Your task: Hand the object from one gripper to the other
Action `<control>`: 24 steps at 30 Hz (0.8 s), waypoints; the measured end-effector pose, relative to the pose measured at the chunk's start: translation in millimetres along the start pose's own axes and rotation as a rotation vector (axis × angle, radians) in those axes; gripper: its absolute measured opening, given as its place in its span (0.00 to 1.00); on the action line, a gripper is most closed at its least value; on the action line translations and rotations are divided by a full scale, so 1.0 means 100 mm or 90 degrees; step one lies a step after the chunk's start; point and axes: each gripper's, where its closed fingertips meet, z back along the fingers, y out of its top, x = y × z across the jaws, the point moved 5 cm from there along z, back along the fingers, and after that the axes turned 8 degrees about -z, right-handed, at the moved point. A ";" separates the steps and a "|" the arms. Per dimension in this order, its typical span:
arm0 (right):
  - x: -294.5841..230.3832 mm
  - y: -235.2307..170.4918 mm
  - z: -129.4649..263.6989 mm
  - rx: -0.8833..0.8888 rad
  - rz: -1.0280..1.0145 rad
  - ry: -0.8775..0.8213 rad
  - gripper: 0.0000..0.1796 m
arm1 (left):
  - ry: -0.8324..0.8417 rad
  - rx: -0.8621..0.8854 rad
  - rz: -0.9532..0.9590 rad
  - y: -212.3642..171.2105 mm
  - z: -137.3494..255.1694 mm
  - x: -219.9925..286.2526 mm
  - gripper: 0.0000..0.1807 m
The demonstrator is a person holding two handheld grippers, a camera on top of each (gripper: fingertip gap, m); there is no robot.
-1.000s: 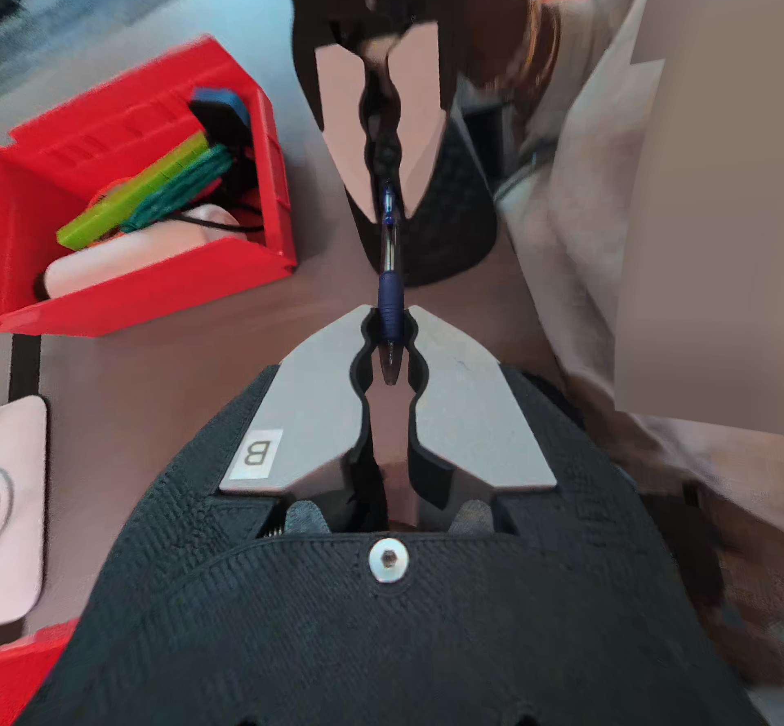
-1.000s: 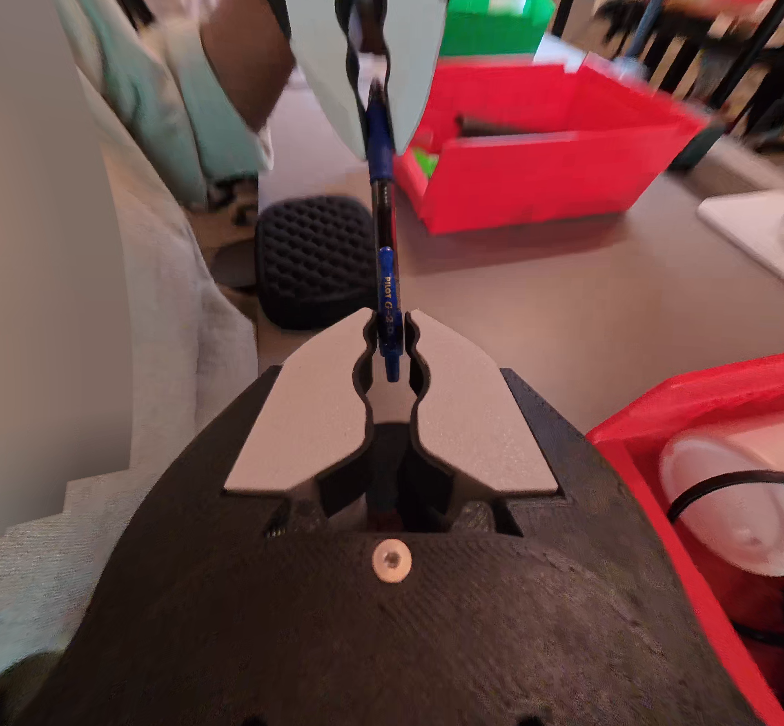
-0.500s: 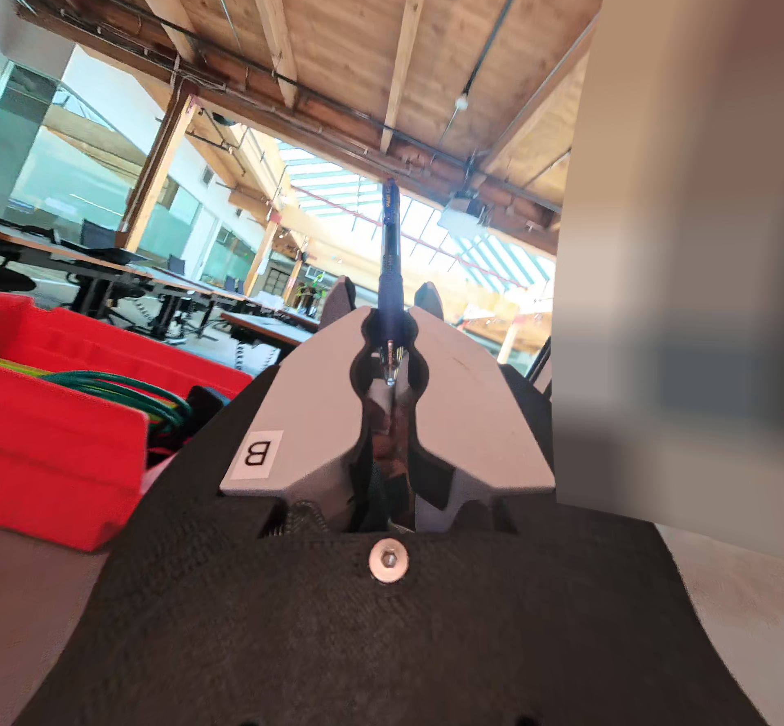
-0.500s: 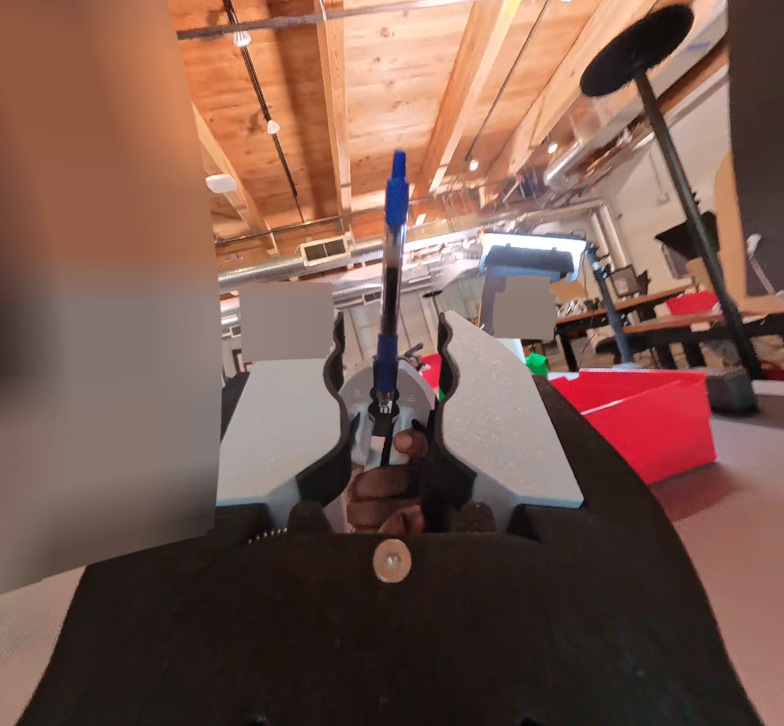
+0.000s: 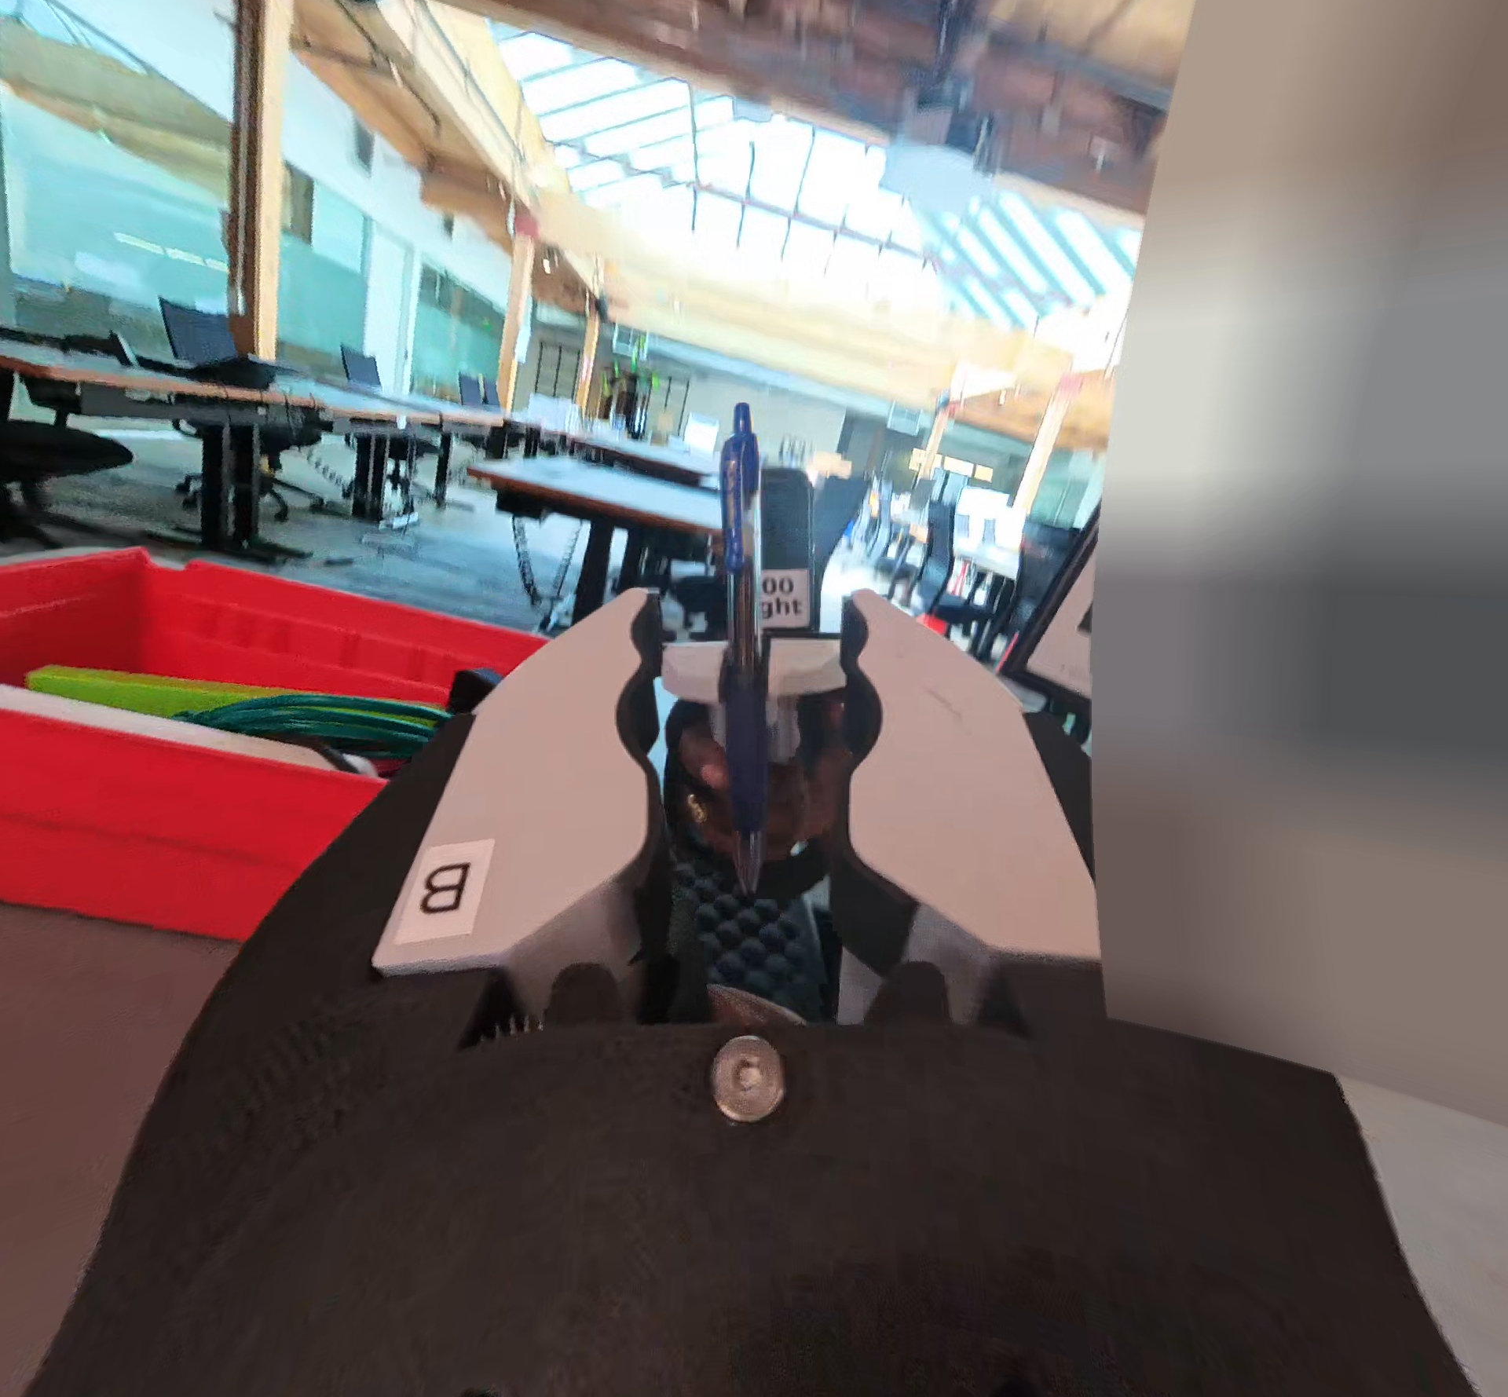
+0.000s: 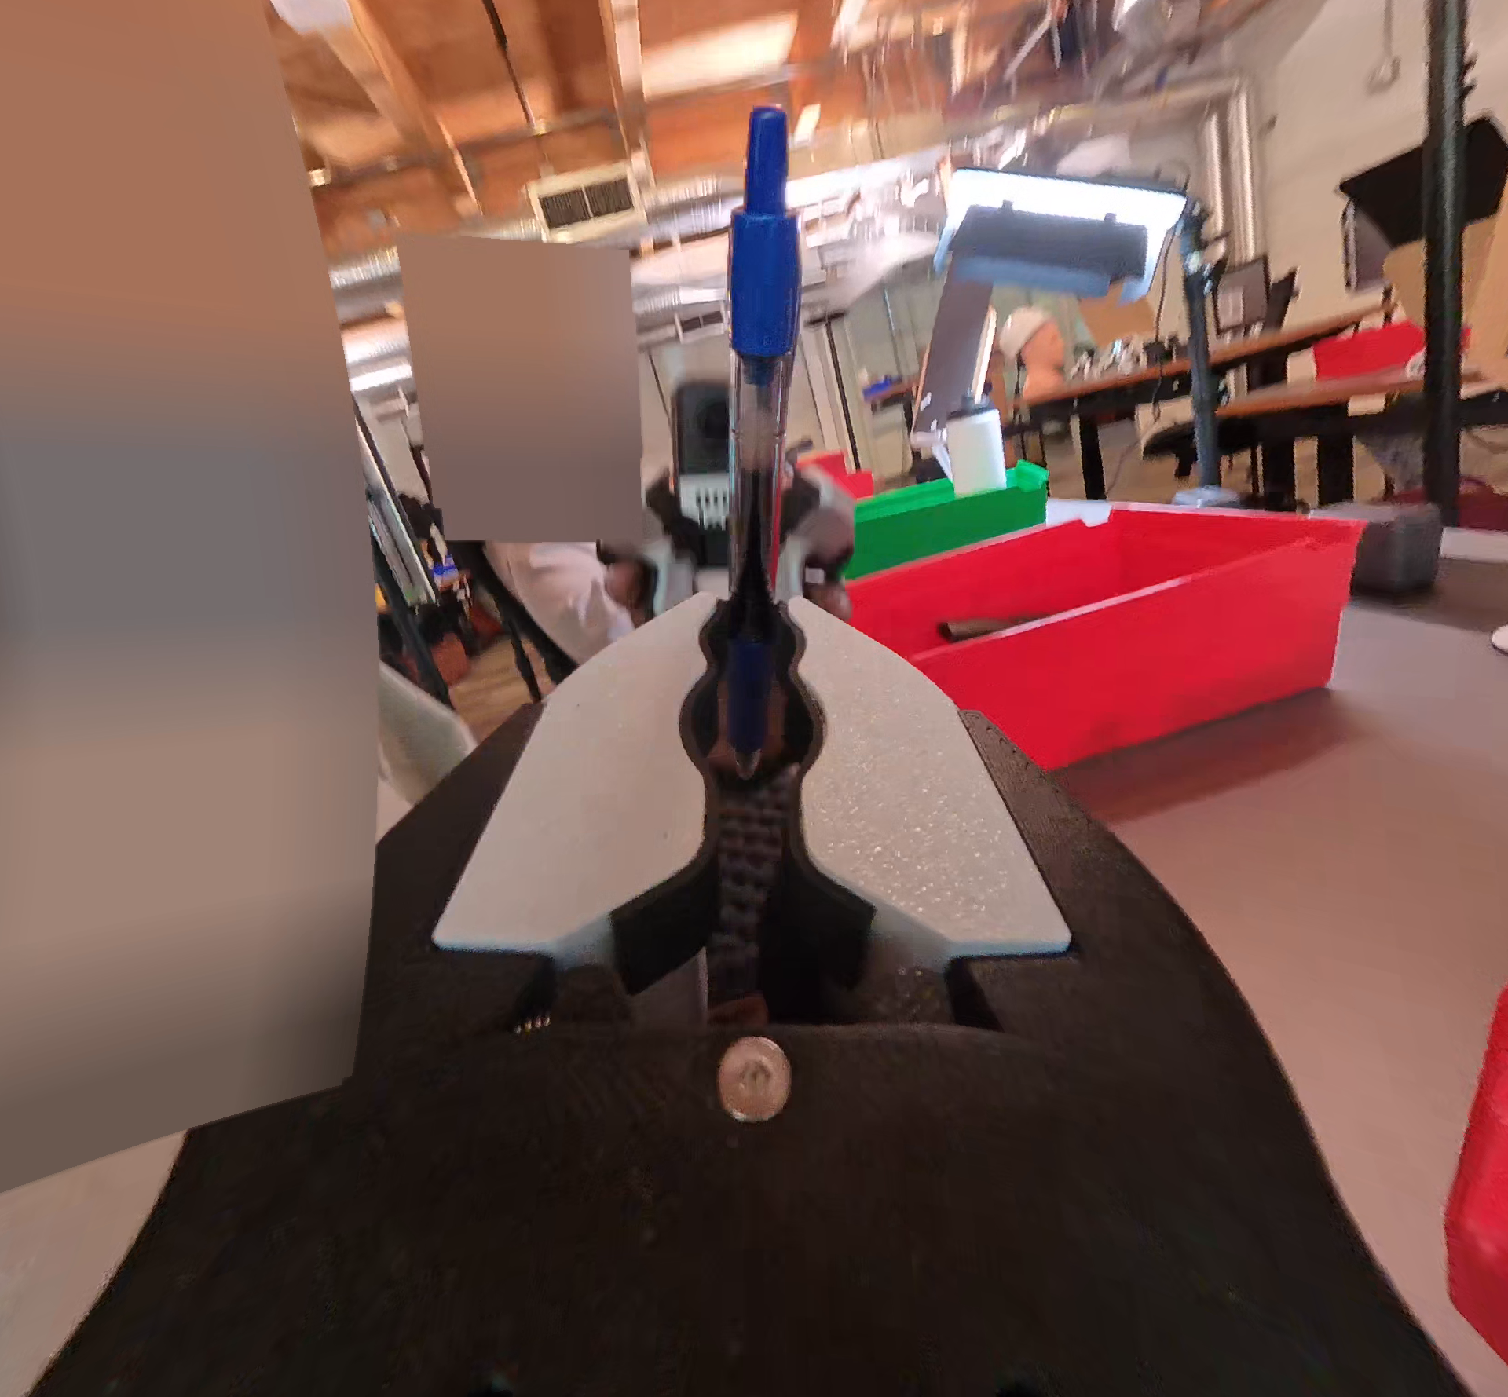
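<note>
Since half a second ago the left gripper (image 5: 747, 615) has let go: its jaws, then pinched on the pen (image 6: 755, 452), now stand spread wide with clear gaps on both sides of the barrel. The right gripper (image 6: 752, 607), spread before, has pressed together on the pen's lower barrel. Both views have also tilted down, so more of the tabletop (image 6: 1273, 852) and the red bin (image 6: 1142, 623) shows.

The pen stands upright, blue cap end up and writing tip down. In the left wrist view it sits in the gap between the 2 spread jaws, held by the right gripper's pale fingers (image 5: 804, 664) that show beyond, touching neither left jaw. In the right wrist view the jaws pinch it just above the tip, with most of its length sticking up free.

The handover looks nearly complete; what remains is to separate the 2 grippers. To do that well, I would draw the left gripper straight back along its own axis with the jaws kept wide, so neither jaw brushes the barrel. The right grip sits low on a long, slim pen, so a sideways knock could lever it out of line. Holding the right gripper steady and firmly closed until the left is well apart seems wise.
</note>
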 end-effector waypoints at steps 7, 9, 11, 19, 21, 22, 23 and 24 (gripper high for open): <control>-0.02 -0.19 -0.12 -0.101 0.007 0.005 0.06 | -0.043 -0.185 -0.051 0.02 -0.38 0.00 0.20; -0.03 -0.23 -0.13 -0.111 0.007 0.009 0.06 | -0.063 -0.179 -0.037 0.02 -0.44 0.00 0.13; -0.02 -0.20 -0.12 -0.087 0.007 0.012 0.06 | -0.053 -0.142 -0.026 0.06 -0.44 -0.01 0.07; 0.03 -0.22 -0.14 0.003 0.000 0.049 0.21 | 0.031 0.114 0.017 0.44 -0.17 -0.10 0.06; 0.01 -0.22 -0.16 0.011 0.016 0.057 0.07 | 0.036 0.129 0.021 0.45 -0.12 -0.10 0.06; 0.01 -0.22 -0.17 0.010 0.023 0.051 0.06 | 0.037 0.133 0.023 0.45 -0.10 -0.10 0.06; 0.01 -0.21 -0.16 0.004 0.025 0.049 0.06 | 0.037 0.134 0.020 0.45 -0.08 -0.09 0.06; 0.00 -0.19 -0.14 0.002 0.020 0.052 0.06 | 0.037 0.138 0.019 0.45 -0.04 -0.09 0.06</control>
